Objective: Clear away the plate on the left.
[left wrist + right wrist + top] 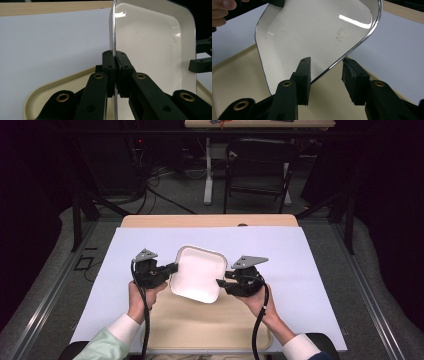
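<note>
White square dish point(196, 272), rounded corners, raised rim, held above the beige tray point(210, 325) at mid-surface, tilted. Tray lies on a white sheet point(310, 270) covering the surface.

Left gripper point(172, 267) at the dish's 9 o'clock edge. In the left gripper view its jaws are clamped tight on the dish point(150, 45) rim, pads pressed to either side of the thin edge, dish standing on edge ahead of the camera. Beige tray point(42, 92) below, white sheet point(50, 42) beyond.

Right gripper point(222, 279) at the dish's 4 o'clock corner. In the right gripper view its jaws stand apart, moderately wide, with the rim of the dish point(317, 32) running between them; the left pad looks to touch the rim, the right pad stands clear. Faint smudges on the dish's inner face. Tray point(237, 85) beneath.

A hand point(137, 297) holds the left gripper, pale green sleeve point(107, 345) behind.
</note>
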### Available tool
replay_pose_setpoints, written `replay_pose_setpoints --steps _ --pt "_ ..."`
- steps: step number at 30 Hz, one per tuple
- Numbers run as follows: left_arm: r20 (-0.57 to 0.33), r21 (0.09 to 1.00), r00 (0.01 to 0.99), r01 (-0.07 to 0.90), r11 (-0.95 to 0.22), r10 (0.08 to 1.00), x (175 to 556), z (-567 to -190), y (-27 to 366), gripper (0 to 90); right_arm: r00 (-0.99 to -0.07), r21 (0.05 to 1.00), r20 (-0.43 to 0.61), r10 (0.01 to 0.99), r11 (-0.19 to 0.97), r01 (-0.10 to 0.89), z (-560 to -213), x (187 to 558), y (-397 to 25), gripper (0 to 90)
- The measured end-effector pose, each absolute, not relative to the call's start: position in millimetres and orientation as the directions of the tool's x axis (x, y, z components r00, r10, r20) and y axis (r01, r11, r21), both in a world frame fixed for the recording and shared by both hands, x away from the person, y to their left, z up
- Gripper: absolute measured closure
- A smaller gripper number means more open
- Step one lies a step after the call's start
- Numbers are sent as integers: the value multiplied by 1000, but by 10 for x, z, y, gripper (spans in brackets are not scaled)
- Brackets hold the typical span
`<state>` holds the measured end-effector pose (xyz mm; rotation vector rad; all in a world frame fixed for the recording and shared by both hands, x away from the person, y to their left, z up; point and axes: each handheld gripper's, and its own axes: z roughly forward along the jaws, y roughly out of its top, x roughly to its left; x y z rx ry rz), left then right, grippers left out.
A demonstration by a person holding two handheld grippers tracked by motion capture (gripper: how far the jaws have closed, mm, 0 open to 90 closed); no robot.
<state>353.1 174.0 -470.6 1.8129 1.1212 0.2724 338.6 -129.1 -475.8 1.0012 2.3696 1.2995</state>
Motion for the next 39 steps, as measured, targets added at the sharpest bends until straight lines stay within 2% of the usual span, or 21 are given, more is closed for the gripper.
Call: replay_pose_setpoints --steps 7,22,39 --pt "-269 809 569 571 -138 777 3499 -4713 1698 879 -731 819 122 672 347 456 -4763 3397 -1294 598" --pt "-276 807 593 571 -153 756 3441 -4735 1645 874 -713 834 109 693 327 445 -4703 3377 -1365 692" --pt "-307 788 630 589 -181 714 3332 -4746 1631 863 -723 833 141 677 314 456 -4636 3305 -1483 737"
